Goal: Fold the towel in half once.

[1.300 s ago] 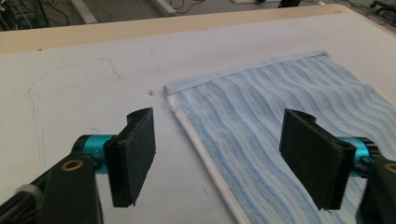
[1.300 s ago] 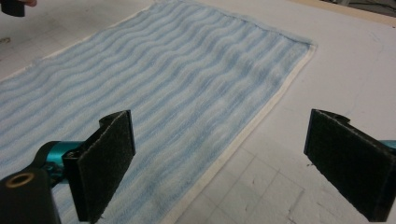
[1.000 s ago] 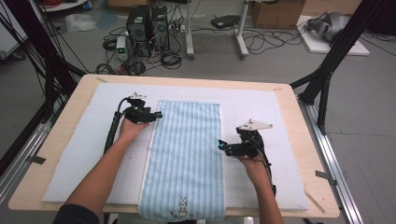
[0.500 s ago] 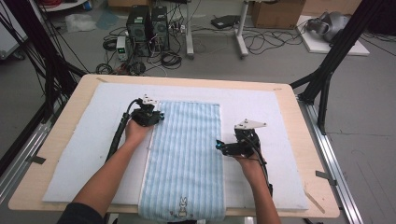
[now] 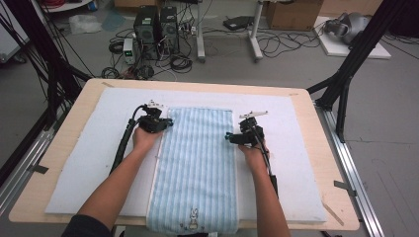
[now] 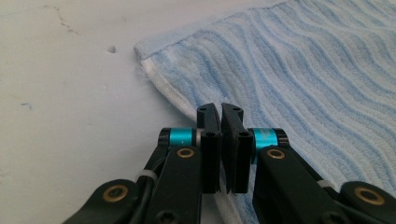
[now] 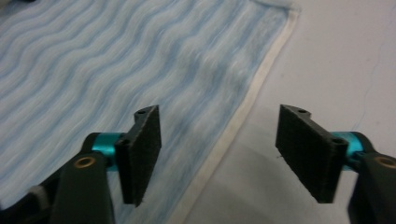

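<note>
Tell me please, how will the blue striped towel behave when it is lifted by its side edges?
The blue striped towel lies flat and looks like soft terry, so it will probably hang limp and sag in the middle. Its ribbed pile should give the fingers good friction, so slipping seems unlikely. It seems light, and it may drag on the white mat.
</note>
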A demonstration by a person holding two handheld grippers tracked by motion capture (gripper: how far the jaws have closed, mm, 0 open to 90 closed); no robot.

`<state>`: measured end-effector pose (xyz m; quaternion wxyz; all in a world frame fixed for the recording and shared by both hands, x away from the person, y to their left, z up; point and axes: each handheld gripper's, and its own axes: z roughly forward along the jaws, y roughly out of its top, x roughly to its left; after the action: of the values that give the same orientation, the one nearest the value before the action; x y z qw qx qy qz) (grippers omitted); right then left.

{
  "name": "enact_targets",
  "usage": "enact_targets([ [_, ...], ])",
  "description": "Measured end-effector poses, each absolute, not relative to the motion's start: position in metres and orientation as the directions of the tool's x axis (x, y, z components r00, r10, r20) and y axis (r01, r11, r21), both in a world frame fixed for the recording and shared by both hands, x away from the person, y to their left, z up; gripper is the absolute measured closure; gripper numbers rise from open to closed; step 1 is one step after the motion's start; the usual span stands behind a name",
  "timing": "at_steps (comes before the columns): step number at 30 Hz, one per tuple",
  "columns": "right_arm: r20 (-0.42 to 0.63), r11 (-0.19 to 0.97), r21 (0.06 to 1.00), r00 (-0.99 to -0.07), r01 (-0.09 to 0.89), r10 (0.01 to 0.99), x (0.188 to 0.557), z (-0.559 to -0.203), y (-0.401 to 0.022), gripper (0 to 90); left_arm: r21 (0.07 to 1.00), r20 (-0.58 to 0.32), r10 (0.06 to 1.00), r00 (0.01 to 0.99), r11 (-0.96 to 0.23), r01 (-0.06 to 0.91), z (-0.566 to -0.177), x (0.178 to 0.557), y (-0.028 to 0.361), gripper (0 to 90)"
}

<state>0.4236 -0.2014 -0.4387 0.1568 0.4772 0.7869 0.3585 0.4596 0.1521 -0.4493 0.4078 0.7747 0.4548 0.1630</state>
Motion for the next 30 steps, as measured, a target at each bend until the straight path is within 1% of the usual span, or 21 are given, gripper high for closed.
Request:
enact_targets([
  [3,0.104,0.264,0.708,-0.467,0.655,0.878,0.433,-0.441,-0.199,39.9,0.778,-0.119,0.836,0.535,-0.256,0.573,-0.449,0.46,0.153,85.8],
  [4,0.099,0.266,0.71,-0.466,0.652,0.879,0.435,-0.441,-0.198,42.5,0.779,-0.12,0.835,0.537,-0.256,0.572,-0.449,0.46,0.153,85.8],
  [6,0.078,0.288,0.7,-0.471,0.653,0.879,0.439,-0.442,-0.194,44.5,0.781,-0.125,0.834,0.538,-0.251,0.571,-0.45,0.46,0.154,85.9],
  [8,0.066,0.304,0.701,-0.483,0.645,0.873,0.442,-0.441,-0.19,52.2,0.781,-0.132,0.831,0.54,-0.248,0.573,-0.45,0.46,0.155,85.9],
  [11,0.052,0.315,0.686,-0.476,0.656,0.878,0.445,-0.44,-0.185,57.4,0.782,-0.147,0.828,0.541,-0.238,0.577,-0.45,0.46,0.156,85.9],
  [12,0.044,0.321,0.684,-0.477,0.655,0.878,0.445,-0.44,-0.184,61.0,0.782,-0.151,0.827,0.542,-0.235,0.577,-0.451,0.46,0.157,85.9],
  [13,0.043,0.327,0.686,-0.485,0.65,0.873,0.445,-0.439,-0.184,67.8,0.785,-0.159,0.825,0.542,-0.228,0.577,-0.451,0.459,0.157,86.0],
  [15,0.05,0.336,0.688,-0.504,0.643,0.862,0.446,-0.439,-0.183,75.6,0.785,-0.167,0.821,0.547,-0.225,0.577,-0.451,0.459,0.159,86.0],
  [16,0.058,0.336,0.688,-0.511,0.643,0.858,0.446,-0.439,-0.183,81.1,0.785,-0.167,0.818,0.55,-0.227,0.577,-0.451,0.459,0.16,86.0],
  [17,0.061,0.341,0.689,-0.52,0.64,0.852,0.446,-0.44,-0.183,83.5,0.788,-0.174,0.815,0.552,-0.221,0.575,-0.451,0.459,0.16,86.0],
  [19,0.038,0.353,0.69,-0.519,0.631,0.854,0.445,-0.439,-0.182,84.5,0.798,-0.176,0.808,0.563,-0.218,0.562,-0.45,0.458,0.162,86.0],
  [25,0.076,0.32,0.724,-0.532,0.611,0.843,0.443,-0.433,-0.188,84.9,0.833,-0.218,0.772,0.597,-0.172,0.527,-0.437,0.455,0.172,85.9],
  [30,0.081,0.314,0.758,-0.56,0.572,0.825,0.436,-0.422,-0.19,84.9,0.851,-0.215,0.755,0.62,-0.167,0.498,-0.427,0.448,0.179,85.9],
])
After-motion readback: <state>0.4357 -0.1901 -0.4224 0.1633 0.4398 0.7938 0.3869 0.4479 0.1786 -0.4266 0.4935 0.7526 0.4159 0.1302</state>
